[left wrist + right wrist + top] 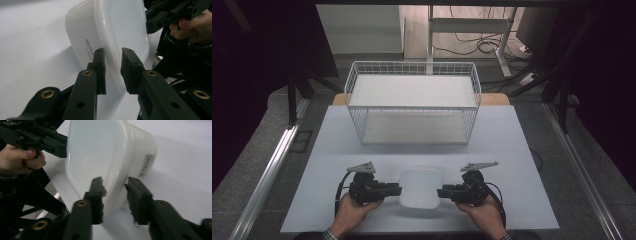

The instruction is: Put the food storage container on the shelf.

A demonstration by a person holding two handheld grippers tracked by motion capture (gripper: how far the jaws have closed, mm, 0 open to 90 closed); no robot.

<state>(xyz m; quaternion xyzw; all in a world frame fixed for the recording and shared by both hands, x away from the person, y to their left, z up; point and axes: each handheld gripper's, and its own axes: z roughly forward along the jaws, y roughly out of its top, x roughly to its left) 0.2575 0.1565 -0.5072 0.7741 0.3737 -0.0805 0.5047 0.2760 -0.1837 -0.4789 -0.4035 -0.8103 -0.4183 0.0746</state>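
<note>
A white, square plastic container with rounded corners (420,187) is located on the near centre of the pale grey table (512,150), between the two grippers. The left gripper (398,190) is positioned at the container's left edge; its jaws are held apart, with the rim (112,65) lying between them. The right gripper (440,192) is positioned at the right edge, jaws likewise apart astride the rim. A white wire basket (412,102) is placed at the far side.
</note>
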